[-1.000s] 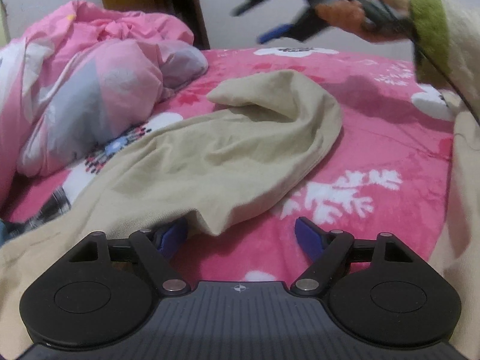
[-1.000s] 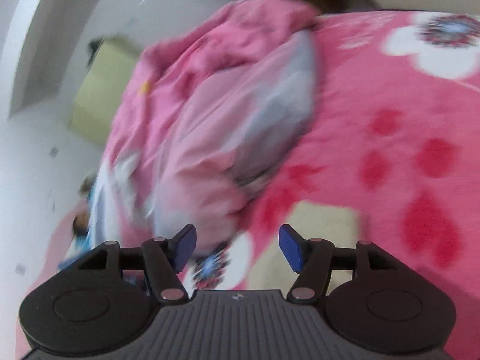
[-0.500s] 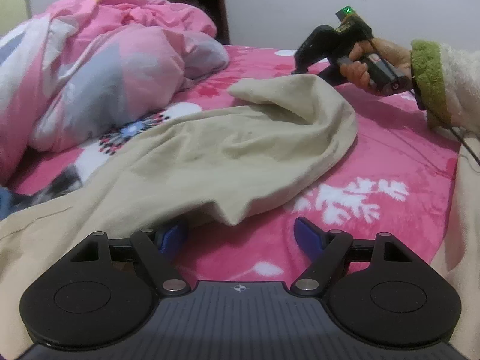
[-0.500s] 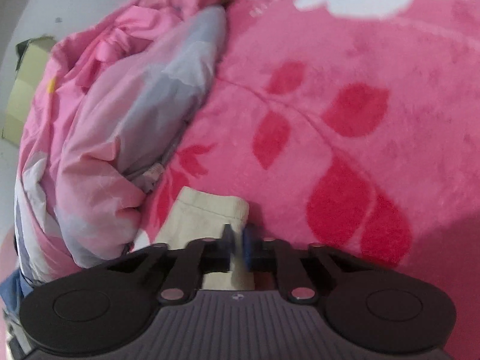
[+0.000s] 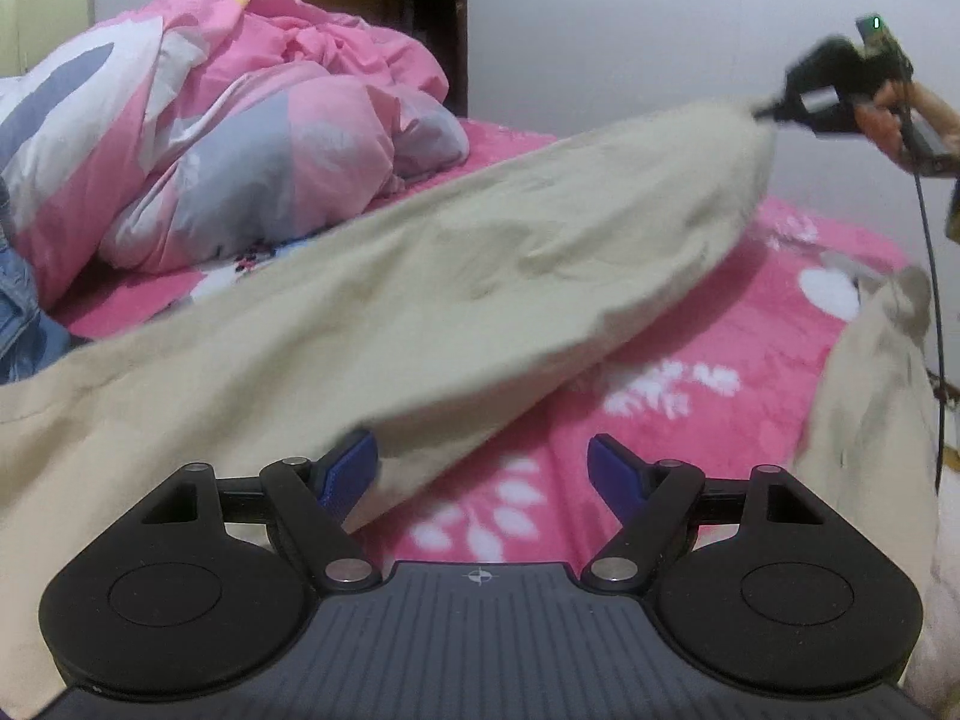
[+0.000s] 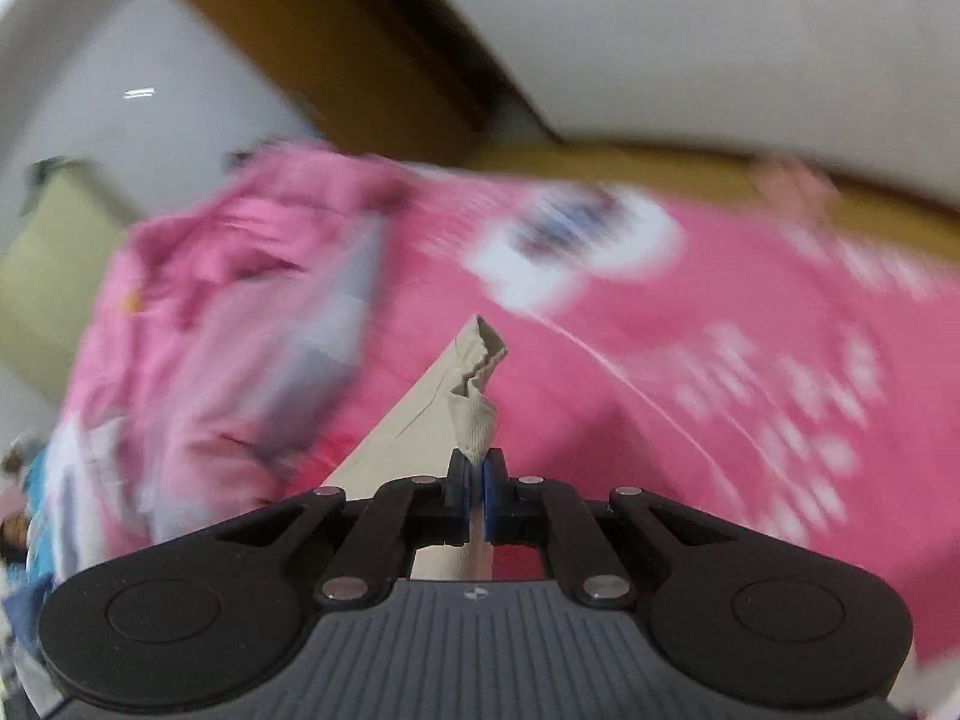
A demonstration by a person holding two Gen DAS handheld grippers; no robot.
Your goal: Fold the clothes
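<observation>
A beige garment [image 5: 420, 312] lies across the pink flowered bed [image 5: 720, 336]. One sleeve of it is stretched up and to the right, off the bed. My right gripper [image 6: 477, 480] is shut on the ribbed cuff [image 6: 474, 396] of that sleeve; in the left wrist view the same gripper [image 5: 774, 111] appears at the upper right, held by a hand [image 5: 900, 120]. My left gripper [image 5: 483, 468] is open low over the bed. Its left finger [image 5: 351, 468] touches the lower fold of the garment, and nothing is pinched between the pads.
A crumpled pink, grey and white quilt [image 5: 228, 138] is heaped at the back left of the bed. Blue denim [image 5: 24, 312] shows at the left edge. More beige cloth [image 5: 870, 396] lies at the right. A wooden door frame [image 5: 372, 6] and a white wall stand behind.
My right gripper came down on the beige cuff, shut on it, and has lifted it up and to the right, stretching the sleeve. My left gripper stayed open and shifted a little.
</observation>
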